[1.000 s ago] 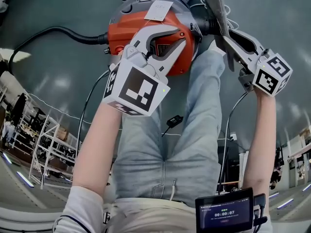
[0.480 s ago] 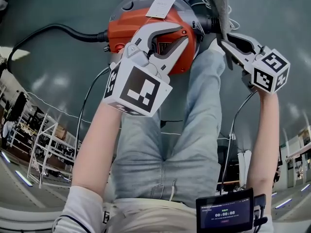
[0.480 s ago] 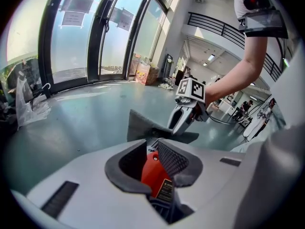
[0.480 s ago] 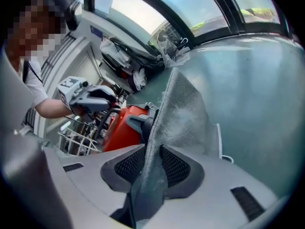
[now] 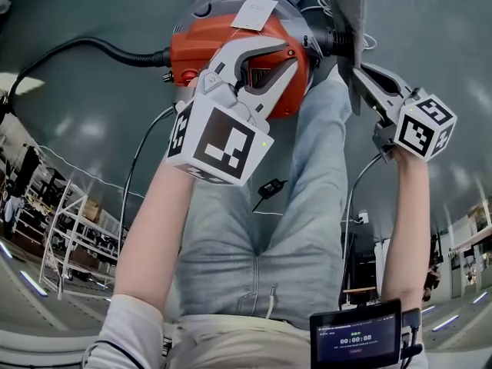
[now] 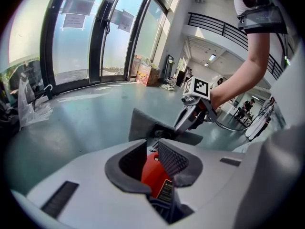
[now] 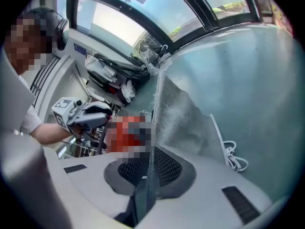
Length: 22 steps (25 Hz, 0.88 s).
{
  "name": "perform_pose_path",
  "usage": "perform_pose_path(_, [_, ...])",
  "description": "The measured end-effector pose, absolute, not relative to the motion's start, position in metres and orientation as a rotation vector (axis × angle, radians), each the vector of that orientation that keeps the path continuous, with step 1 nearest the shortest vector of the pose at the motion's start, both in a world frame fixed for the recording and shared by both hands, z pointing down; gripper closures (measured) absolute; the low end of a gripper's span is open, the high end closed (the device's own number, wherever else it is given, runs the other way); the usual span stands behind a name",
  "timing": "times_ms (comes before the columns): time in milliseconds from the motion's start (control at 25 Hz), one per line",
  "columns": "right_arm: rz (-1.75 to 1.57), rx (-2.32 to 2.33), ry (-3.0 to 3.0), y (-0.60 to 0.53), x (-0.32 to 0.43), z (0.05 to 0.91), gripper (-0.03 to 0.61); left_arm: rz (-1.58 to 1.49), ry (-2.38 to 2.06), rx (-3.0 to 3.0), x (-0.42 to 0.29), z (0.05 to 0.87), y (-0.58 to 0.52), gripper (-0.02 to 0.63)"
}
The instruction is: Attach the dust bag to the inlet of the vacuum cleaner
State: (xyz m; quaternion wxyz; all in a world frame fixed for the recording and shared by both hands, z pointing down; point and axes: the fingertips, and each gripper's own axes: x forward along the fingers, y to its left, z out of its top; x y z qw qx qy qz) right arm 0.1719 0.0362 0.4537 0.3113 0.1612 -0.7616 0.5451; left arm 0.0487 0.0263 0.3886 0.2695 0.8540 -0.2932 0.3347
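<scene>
While the left gripper (image 6: 152,157) sits half-open, clamped on the orange top of the vacuum cleaner (image 6: 153,173), the right gripper (image 7: 147,171) has just been closing. Its jaws are nearly together on the lower edge of the grey dust bag (image 7: 183,116), which stands up straight ahead of it, beside the vacuum cleaner.

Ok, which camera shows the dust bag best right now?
The right gripper view: the dust bag fills its middle, mesh visible, edge between the right gripper's jaws, which have just been closing onto it. The head view shows a grey strip at the top; the left gripper view only a part beyond its jaws.
</scene>
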Motion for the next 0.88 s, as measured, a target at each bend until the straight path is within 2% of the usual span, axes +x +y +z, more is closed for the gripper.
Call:
perform_pose_path(200, [1.864,0.36,-1.986,0.037,0.148,0.45,0.558,0.864,-0.797,2.29,0.047,0.386,0.025,0.531])
perform_pose_path(440, [1.6,0.314,-2.006,0.042,0.131,0.457,0.557,0.869,-0.789,2.283,0.046,0.384,0.024,0.532])
perform_pose_path(880, [1.526,0.389,-2.057,0.032,0.167,0.447,0.549,0.876,-0.799,2.29,0.046,0.385,0.025,0.532])
